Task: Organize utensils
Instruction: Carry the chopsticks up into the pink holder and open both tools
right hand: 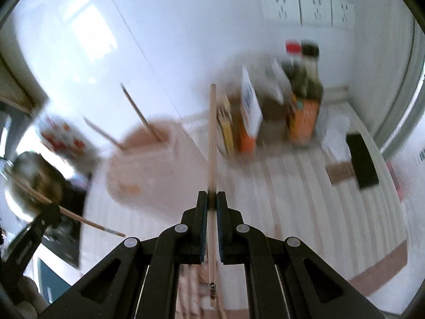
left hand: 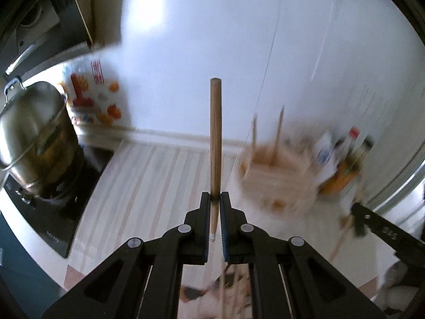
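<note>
My left gripper (left hand: 215, 199) is shut on a brown wooden chopstick (left hand: 215, 138) that stands upright between its pads, above the striped mat. My right gripper (right hand: 212, 199) is shut on a paler chopstick (right hand: 212, 143), also upright. A wooden utensil holder (left hand: 276, 175) with two chopsticks standing in it sits ahead and to the right of the left gripper; in the right wrist view the holder (right hand: 143, 159) lies ahead to the left. The left gripper with its chopstick also shows in the right wrist view (right hand: 50, 212), at the far left. Both views are motion-blurred.
A steel pot (left hand: 34, 133) sits on a black cooktop (left hand: 58, 212) at left. Sauce bottles and boxes (right hand: 302, 90) stand at the back right by the white wall. A black block (right hand: 361, 156) lies on the striped mat (left hand: 148, 186). More utensils (left hand: 231, 289) lie below the gripper.
</note>
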Demonstrator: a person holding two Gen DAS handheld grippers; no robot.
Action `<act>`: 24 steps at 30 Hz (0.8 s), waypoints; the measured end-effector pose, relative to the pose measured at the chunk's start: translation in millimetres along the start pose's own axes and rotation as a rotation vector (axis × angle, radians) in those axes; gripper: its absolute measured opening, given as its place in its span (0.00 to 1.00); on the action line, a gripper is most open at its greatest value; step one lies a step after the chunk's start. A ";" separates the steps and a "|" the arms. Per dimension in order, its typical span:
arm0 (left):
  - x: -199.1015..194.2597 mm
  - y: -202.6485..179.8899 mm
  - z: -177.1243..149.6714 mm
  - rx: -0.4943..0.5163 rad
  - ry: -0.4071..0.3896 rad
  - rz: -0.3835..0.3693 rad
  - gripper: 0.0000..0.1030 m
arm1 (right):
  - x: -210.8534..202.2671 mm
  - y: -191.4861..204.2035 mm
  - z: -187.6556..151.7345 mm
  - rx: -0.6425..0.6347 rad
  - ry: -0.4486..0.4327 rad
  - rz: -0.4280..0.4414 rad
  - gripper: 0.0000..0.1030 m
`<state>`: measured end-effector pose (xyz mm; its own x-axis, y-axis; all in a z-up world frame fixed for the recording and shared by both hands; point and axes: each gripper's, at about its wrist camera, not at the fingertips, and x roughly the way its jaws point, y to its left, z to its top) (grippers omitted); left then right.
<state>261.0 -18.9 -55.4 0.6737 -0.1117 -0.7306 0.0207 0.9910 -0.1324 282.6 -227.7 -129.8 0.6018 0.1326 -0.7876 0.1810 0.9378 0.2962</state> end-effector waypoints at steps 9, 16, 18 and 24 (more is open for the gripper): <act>-28.2 -16.8 74.0 -0.043 -0.102 -0.135 0.04 | -20.2 24.0 93.0 0.037 -0.179 0.070 0.07; 2.1 -38.3 106.0 -0.021 -0.073 -0.153 0.04 | 9.5 40.0 139.3 0.071 -0.236 0.102 0.06; 13.9 -45.2 109.6 -0.002 -0.056 -0.151 0.04 | 21.1 44.6 145.9 0.074 -0.241 0.103 0.06; 53.1 -59.0 104.4 0.049 0.024 -0.129 0.04 | 55.9 54.5 149.7 0.060 -0.241 0.098 0.06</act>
<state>372.6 -75.6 -16.5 0.6451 -0.2397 -0.7255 0.1425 0.9706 -0.1939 442.6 -217.1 -76.8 0.7850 0.1354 -0.6045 0.1537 0.9027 0.4018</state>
